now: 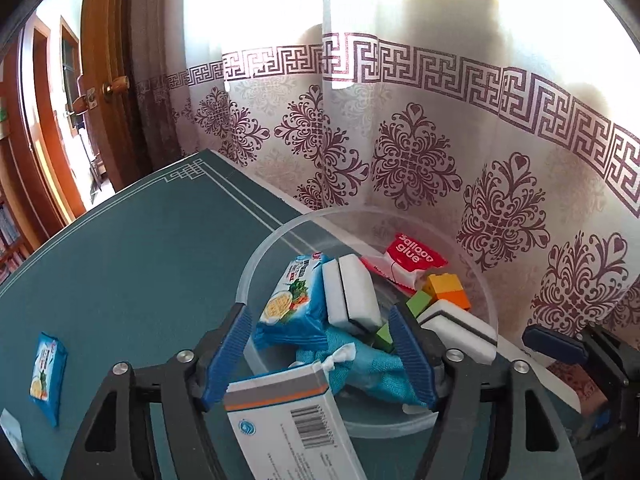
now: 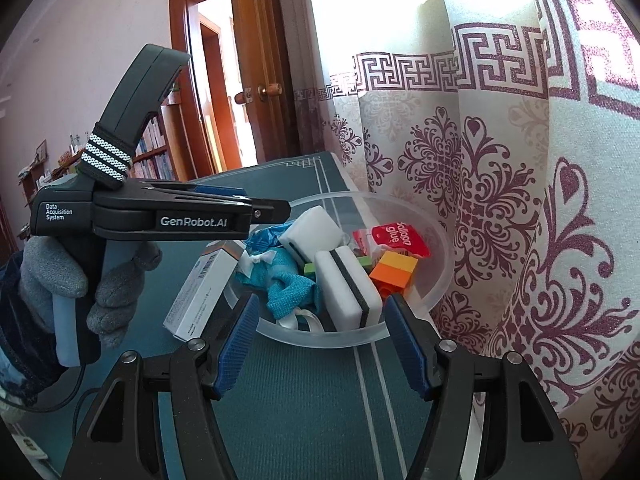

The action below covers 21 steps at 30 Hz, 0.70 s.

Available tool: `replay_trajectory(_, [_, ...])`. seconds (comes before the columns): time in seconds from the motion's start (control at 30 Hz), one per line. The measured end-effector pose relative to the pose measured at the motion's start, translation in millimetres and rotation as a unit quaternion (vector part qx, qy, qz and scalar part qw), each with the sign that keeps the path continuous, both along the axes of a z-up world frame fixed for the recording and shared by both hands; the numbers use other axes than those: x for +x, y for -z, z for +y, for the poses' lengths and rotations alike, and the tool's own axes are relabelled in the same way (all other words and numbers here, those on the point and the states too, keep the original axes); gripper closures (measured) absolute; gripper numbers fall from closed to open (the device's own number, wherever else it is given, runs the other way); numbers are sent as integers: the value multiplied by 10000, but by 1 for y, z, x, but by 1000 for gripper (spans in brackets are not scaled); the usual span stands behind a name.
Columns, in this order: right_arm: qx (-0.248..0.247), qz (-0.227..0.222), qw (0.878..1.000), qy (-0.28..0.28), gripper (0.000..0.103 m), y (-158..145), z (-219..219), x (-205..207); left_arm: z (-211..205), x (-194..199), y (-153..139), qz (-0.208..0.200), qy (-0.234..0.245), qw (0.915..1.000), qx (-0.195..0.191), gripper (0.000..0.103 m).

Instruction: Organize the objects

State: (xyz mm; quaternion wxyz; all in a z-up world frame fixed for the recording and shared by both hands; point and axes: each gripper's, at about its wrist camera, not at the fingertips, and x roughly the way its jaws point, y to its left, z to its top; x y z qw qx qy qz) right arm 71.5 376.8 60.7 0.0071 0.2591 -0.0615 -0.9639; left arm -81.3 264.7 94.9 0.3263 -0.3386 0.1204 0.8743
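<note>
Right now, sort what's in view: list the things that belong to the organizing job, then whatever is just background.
Job:
clear bowl
white box, leaning on its rim
noodle packet in bowl
second noodle packet on table
sponges
teal cloth
glue packet
toy bricks

Background:
curtain
door
bookshelf

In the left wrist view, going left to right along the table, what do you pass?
Blue noodle packet on the mat → white barcode box → teal cloth → orange block → right gripper.
</note>
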Motion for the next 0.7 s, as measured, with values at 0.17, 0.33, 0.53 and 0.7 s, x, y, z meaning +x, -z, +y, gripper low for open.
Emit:
replay_trajectory(0.17, [75,-43,10000,-28,36,3,-5,0,-31,15,10,-105,-413,9991,22,17])
replay_trajectory(0.33, [195,-71,9998,-51,36,5,-12,1,-47,23,26,-490,-613,9968,149,17])
replay_trajectory(0.53, [297,-34,9995,-55,36,5,-15,3,-47,19,44,-900,-679,9933,236,17])
replay_trajectory(0.7, [298,-13,9995,-51,36,5,-15,4,-49,13,51,-1179,-694,9897,414,25])
